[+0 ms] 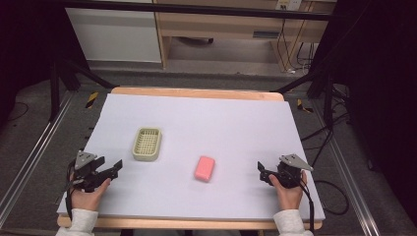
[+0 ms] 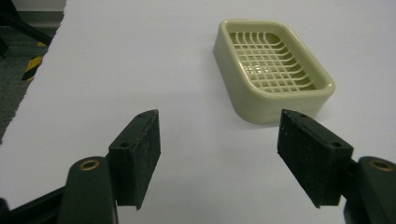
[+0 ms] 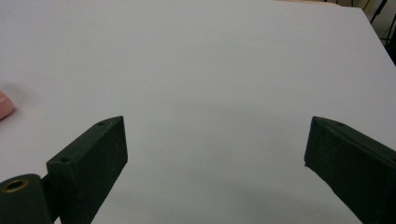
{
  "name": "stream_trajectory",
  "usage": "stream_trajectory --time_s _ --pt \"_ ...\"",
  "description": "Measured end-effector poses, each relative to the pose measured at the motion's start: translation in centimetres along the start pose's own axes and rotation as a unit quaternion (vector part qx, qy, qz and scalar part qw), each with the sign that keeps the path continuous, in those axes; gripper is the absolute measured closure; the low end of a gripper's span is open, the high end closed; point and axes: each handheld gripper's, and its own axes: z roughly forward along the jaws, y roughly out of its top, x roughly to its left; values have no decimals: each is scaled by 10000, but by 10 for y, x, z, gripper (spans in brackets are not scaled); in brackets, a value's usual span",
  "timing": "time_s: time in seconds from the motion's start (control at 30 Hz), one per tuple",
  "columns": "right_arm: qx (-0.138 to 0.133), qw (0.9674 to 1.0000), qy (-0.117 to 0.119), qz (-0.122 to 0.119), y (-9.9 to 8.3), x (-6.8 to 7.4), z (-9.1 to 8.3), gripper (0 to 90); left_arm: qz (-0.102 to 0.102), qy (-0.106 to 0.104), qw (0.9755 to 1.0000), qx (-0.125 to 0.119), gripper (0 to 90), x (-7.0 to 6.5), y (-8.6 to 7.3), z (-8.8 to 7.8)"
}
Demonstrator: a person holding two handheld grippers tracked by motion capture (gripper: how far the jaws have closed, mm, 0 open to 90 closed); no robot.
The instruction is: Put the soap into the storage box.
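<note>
The pale green slotted plastic soap dish (image 1: 147,143) is seen on the white-covered desk (image 1: 236,123) ahead of the left gripper (image 1: 117,167), a pink soap bar (image 1: 204,168) lying between both grippers, right gripper (image 1: 261,172) included, jaws parted and empty.

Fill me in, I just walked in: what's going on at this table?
A person sits at a table covered in white, holding a left gripper and a right gripper near its front corners. Both have their jaws open with nothing between them. A pale green soap dish sits empty ahead of the left gripper, and a pink soap bar lies apart from it, between the two grippers. Neither thing is being touched yet.
</note>
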Motion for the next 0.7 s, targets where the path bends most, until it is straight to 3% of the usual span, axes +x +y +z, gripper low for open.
stream_trajectory --time_s 0.43,0.7 --pt "-27 10000 10 38 0 0 1 58 42 -381 9992 -86 306 -21 10 -1" --pt "-52 9999 -23 106 -1 -2 1 59 210 -527 9984 -83 324 -35 21 0"
